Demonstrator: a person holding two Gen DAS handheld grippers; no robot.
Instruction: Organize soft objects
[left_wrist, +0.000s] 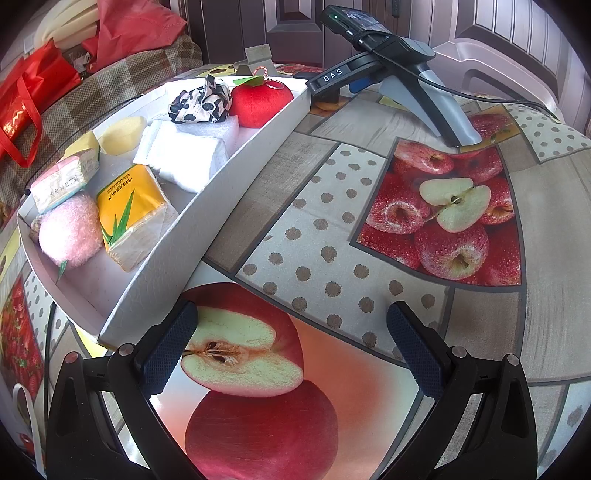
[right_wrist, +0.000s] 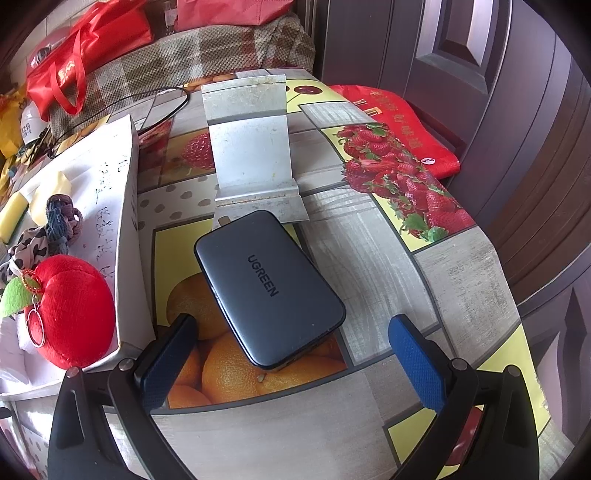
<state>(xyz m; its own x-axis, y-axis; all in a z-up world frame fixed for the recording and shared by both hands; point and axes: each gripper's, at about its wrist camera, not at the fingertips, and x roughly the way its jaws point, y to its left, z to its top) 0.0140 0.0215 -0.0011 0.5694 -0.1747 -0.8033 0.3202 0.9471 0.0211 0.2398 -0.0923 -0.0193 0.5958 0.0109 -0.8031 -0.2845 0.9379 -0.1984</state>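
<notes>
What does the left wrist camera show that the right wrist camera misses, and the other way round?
Only the left wrist view shows the yellow tissue pack, the pink puff and the right tongs. Only the right wrist view shows the grey UGREEN box and the metal stand. Both show the white tray and the red plush apple.

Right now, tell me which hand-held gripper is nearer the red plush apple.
Right. The right hand-held gripper sits open just beside the red plush apple; the left hand-held gripper, also open, is at the box's opposite end.
</notes>
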